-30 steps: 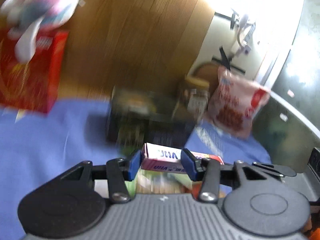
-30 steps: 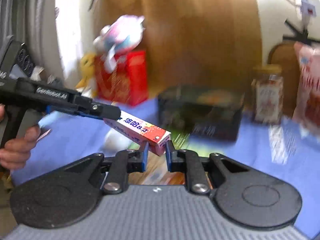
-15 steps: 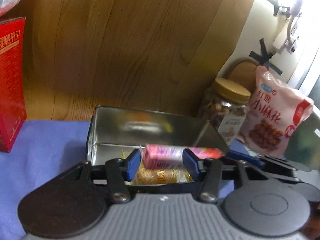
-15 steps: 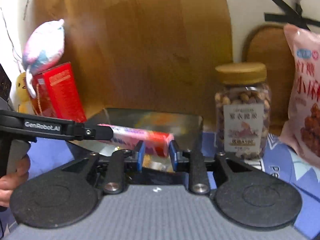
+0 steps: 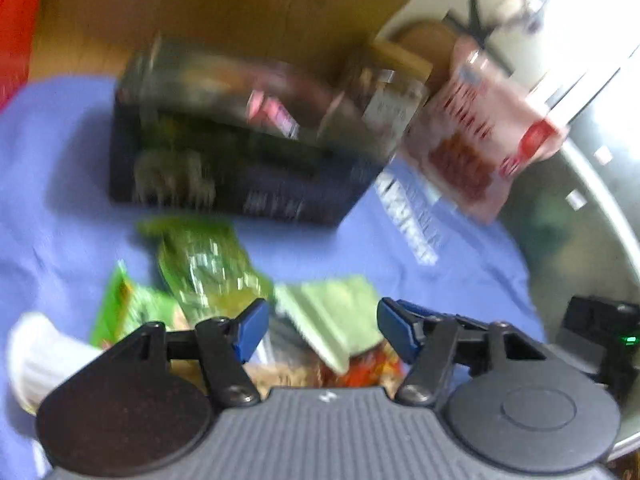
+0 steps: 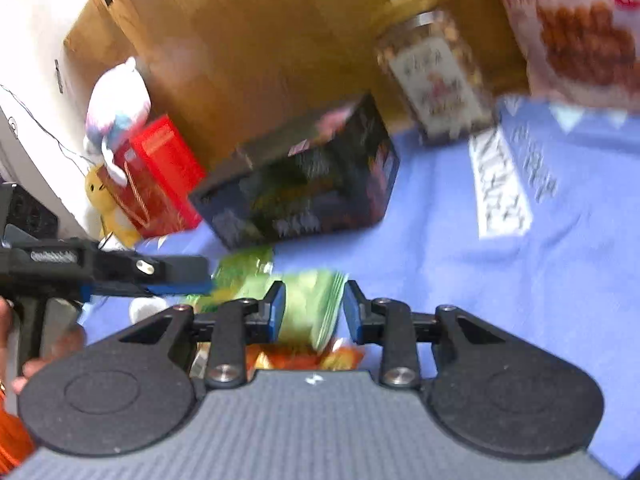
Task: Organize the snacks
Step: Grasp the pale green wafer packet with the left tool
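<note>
Two views, both blurred, take in a worktop under a blue cloth, with a wooden board standing behind it. Largest of the things on the cloth is the dark tin, open at the top, near the board; the pink box lies inside it, tilted. Right of the tin stand a snack bag, pink with a red corner, and a nut jar with a tan lid, just beside each other. In the right wrist view a red carton stands left of the tin, a soft toy on top of it.

In front of the tin several green packets lie loose on the cloth, overlapping; a pale green packet sits nearest the cameras, with an orange wrapper partly under it.

The left hand-held gripper has its jaws apart, having just been widening, with nothing pinched; the pale green packet shows in the gap below. The right hand-held gripper has also just been parting its jaws; the pale green packet shows between the pads, but I cannot tell whether they touch it. A person's fingers grip the left handle
</note>
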Motion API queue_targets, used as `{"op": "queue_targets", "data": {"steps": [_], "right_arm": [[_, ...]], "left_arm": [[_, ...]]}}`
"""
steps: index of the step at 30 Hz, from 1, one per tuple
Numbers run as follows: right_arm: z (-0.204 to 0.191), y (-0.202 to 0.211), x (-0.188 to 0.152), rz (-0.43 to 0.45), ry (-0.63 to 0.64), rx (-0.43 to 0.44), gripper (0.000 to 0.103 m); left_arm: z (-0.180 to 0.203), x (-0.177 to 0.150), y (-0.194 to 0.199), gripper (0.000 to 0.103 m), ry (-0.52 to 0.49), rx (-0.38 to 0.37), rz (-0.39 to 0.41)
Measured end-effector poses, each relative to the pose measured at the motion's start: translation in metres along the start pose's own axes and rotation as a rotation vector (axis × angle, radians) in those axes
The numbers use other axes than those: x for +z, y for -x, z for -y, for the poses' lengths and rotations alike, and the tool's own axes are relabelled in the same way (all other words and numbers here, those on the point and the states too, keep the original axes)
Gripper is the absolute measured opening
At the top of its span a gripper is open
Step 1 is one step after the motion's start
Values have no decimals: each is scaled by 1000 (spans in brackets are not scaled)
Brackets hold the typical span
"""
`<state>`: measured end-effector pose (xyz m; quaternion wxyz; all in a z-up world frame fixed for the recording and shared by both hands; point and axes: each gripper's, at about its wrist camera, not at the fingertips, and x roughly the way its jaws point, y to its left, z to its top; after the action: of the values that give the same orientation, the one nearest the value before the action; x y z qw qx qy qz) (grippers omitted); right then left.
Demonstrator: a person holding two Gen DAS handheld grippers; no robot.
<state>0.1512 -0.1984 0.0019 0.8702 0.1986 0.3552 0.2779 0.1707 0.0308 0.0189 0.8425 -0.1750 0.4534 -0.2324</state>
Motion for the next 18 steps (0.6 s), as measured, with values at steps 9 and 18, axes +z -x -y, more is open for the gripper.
{"op": "queue_targets", "data": {"steps": [9, 18], "right_arm": [[-50, 23, -9, 100, 107, 28, 23], [-99, 34, -69, 54, 201, 115, 23]], "left_arm": [[10, -25, 43, 30, 1, -44, 81], [0, -104, 116, 30, -17, 19, 135]]}}
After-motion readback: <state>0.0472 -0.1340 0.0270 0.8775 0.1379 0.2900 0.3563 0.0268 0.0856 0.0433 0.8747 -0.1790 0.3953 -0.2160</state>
